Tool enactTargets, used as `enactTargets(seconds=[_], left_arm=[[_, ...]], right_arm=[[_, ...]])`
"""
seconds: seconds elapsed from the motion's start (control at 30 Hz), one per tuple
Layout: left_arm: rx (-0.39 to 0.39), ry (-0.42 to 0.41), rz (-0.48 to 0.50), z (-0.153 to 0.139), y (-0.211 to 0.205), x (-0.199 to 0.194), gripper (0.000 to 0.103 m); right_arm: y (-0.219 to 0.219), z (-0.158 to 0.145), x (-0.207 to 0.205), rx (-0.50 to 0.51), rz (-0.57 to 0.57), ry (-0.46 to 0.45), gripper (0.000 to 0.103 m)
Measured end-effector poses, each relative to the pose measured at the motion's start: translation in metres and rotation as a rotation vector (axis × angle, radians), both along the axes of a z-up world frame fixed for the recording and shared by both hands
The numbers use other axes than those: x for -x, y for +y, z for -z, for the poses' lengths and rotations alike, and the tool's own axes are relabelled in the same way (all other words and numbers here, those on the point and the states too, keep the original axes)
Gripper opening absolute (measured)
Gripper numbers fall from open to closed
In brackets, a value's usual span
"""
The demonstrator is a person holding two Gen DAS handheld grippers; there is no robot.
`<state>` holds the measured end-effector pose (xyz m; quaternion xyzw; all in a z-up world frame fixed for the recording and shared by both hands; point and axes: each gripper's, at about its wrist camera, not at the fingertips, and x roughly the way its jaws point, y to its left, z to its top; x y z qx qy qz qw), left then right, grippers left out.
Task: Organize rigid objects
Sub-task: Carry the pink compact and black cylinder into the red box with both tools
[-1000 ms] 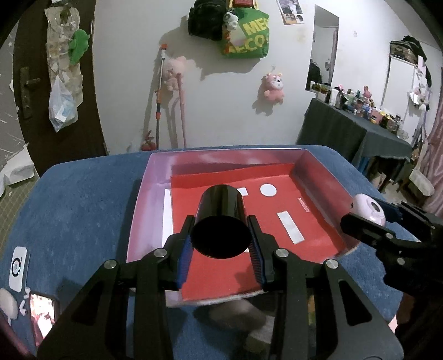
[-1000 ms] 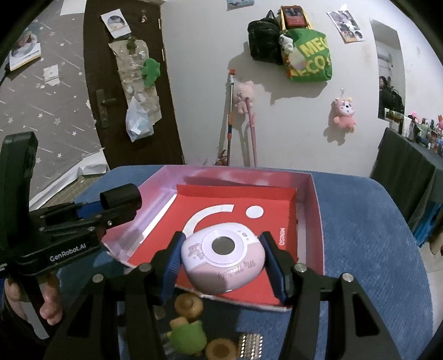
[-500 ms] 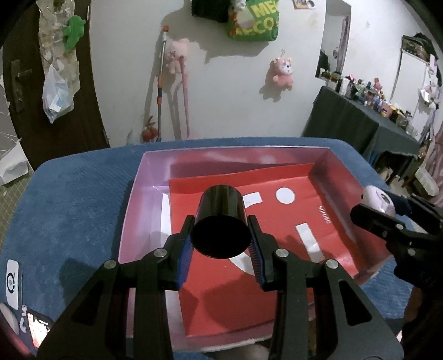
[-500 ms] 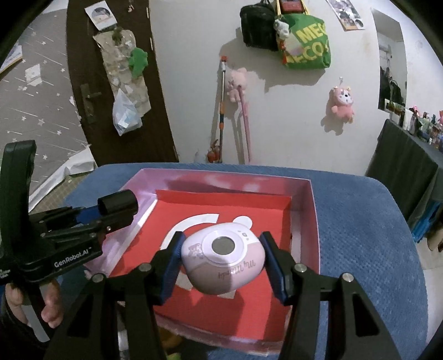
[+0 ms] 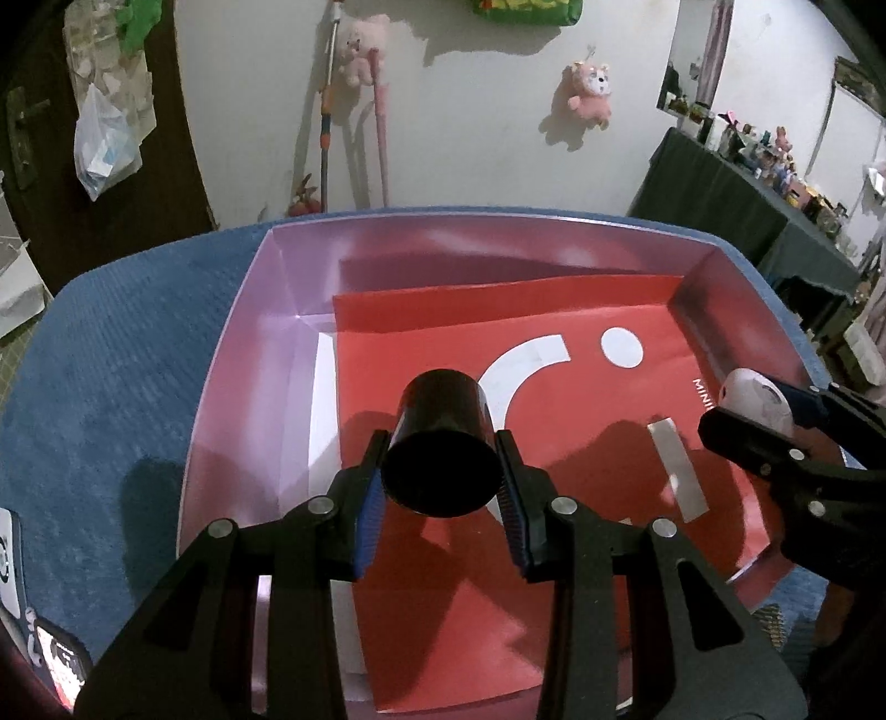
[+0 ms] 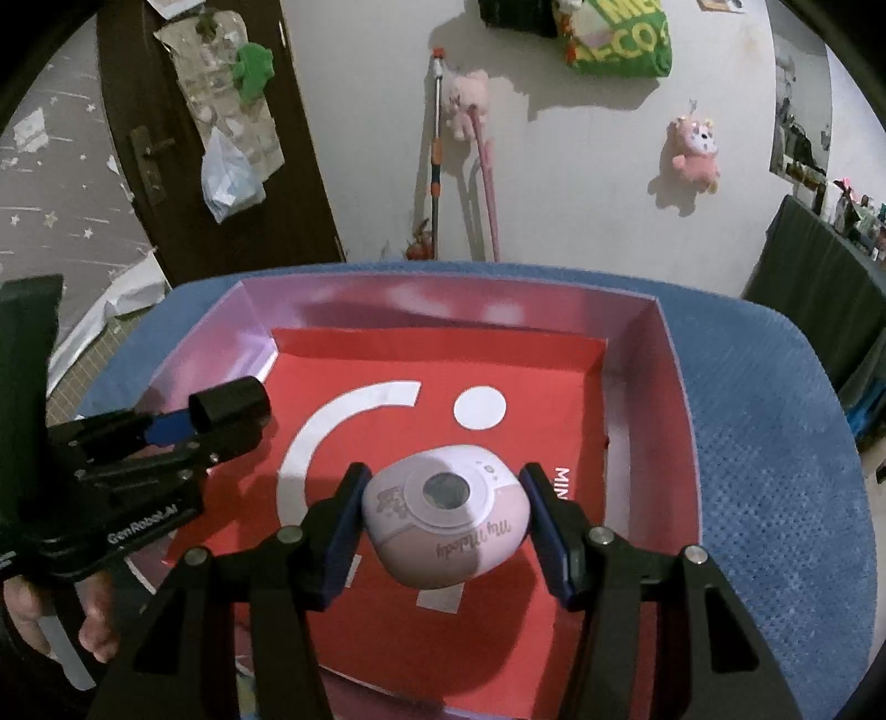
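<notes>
1. Both your grippers have come forward over the box (image 5: 243, 354) since a second ago.
2. Your left gripper (image 5: 443, 487) clamps the black tube (image 5: 440, 443); your right gripper (image 6: 446, 531) clamps the pink case (image 6: 448, 526), both above the box floor.
3. Letting go this high, the tube could roll.

Black cylinder (image 5: 441, 443) – plain glossy black. Left gripper (image 5: 441, 493): black frame, blue pads. Right gripper (image 6: 446, 523) same – black with blue pads. Pink case (image 6: 446, 523): pale pink, lilac top, grey round centre, pink script lettering. Box (image 6: 684, 421) walls pinkish-lilac; red sheet (image 6: 354, 365) inside with white arc, white dot, white bars. Blue cloth (image 6: 775, 443), textured weave. Wall white; pink plush toys (image 6: 695, 147); green bag (image 6: 620, 39) with yellow-white lettering. Door (image 6: 166, 166) dark brown.
</notes>
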<state>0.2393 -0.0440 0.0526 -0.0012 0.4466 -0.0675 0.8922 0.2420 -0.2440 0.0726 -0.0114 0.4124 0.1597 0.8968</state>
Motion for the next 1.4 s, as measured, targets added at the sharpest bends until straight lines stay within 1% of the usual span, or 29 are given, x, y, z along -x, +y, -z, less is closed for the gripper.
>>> enactTargets(seconds=[0.27, 0.43, 0.6, 0.8, 1.4], left_arm=[[-0.02, 0.046, -0.004, 0.013, -0.002, -0.005, 0.034], [-0.034, 0.069, -0.008, 0.021, -0.004, -0.006, 0.034], [-0.024, 0.097, -0.01, 0.028, -0.003, -0.009, 0.034], [-0.033, 0.097, -0.008, 0.027, -0.004, -0.007, 0.034], [-0.033, 0.098, -0.009, 0.025, -0.002, -0.007, 0.034]], right_arm=[[-0.003, 0.014, -0.007, 0.033, 0.019, 0.047, 0.058], [0.001, 0.022, -0.009, 0.061, 0.009, 0.068, 0.058], [0.003, 0.032, -0.01, 0.072, -0.002, 0.095, 0.058], [0.008, 0.038, -0.011, 0.098, -0.007, 0.112, 0.058], [0.009, 0.038, -0.009, 0.1, -0.007, 0.11, 0.058]])
